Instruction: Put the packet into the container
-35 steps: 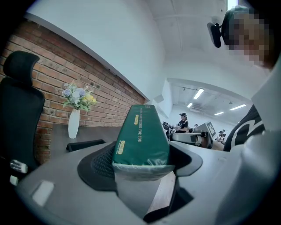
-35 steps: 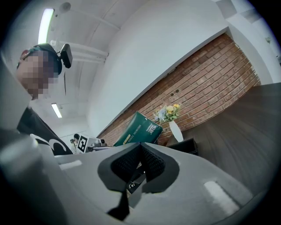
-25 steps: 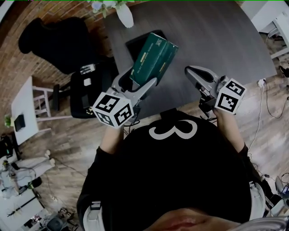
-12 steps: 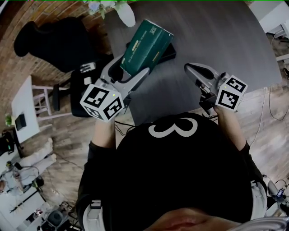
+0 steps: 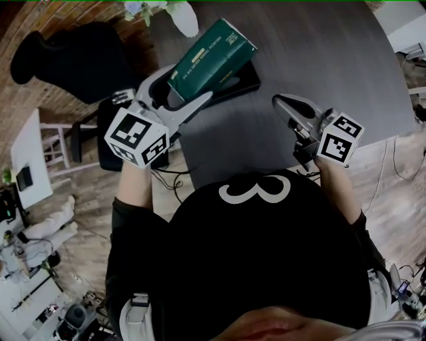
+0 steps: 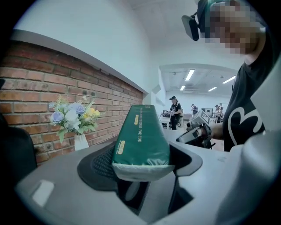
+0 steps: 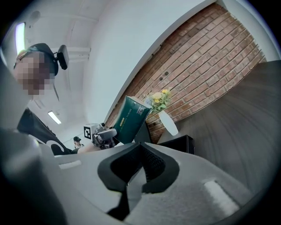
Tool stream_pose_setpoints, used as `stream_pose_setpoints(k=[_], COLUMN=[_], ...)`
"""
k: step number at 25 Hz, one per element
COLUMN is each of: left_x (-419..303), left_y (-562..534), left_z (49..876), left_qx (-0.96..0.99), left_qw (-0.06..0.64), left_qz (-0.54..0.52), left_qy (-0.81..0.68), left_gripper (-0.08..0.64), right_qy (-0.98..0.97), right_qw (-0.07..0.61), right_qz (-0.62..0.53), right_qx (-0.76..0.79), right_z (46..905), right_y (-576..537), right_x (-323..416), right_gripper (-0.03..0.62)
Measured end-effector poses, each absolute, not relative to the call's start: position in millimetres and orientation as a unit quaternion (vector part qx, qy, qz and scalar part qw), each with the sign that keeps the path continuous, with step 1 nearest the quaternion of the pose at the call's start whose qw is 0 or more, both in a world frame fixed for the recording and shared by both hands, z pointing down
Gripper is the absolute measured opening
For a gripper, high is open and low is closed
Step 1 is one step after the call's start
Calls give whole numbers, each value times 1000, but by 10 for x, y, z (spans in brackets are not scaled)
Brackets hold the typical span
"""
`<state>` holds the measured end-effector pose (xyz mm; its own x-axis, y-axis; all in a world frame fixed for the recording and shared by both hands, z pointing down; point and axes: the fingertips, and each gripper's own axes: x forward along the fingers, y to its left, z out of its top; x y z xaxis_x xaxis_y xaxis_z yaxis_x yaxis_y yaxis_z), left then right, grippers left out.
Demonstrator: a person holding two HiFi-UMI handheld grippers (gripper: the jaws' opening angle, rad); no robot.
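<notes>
A long dark green packet is clamped by its near end in my left gripper, whose jaws stand wide around it. It tilts up and away over the black container on the dark table. In the left gripper view the packet fills the middle, its pale end seam wedged between the pads, and hides the container. My right gripper hovers shut over the table's near edge, holding nothing. From the right gripper view the packet is raised beside the black container.
A white vase of flowers stands at the table's far left corner, close behind the container. A black chair is to the left of the dark table. Cables lie on the wooden floor.
My left gripper has carried the packet farther away and to the left, over the container. The right gripper has hardly moved.
</notes>
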<state>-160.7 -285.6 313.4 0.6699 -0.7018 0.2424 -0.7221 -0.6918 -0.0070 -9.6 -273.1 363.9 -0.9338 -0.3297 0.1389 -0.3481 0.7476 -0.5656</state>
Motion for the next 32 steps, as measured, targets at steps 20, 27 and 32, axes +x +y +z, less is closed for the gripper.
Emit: stream_pose_setpoints(k=[20, 27, 32], left_x=[-1615, -1587, -1538], left_y=[-3213, -3294, -3345], left_z=[4185, 4455, 4629], left_qx=[910, 907, 903], left_qw=[45, 55, 65], left_qz=[276, 312, 338], left_qy=[-307, -278, -257], left_gripper=[370, 371, 373], right_qy=[-921, -915, -912], right_qw=[24, 25, 19], right_qz=[336, 347, 353], right_qx=[195, 203, 209], right_z=[3905, 4002, 4030], right_y=[-3090, -3126, -3157], right_x=[-60, -29, 21], right_gripper=[2, 2, 2])
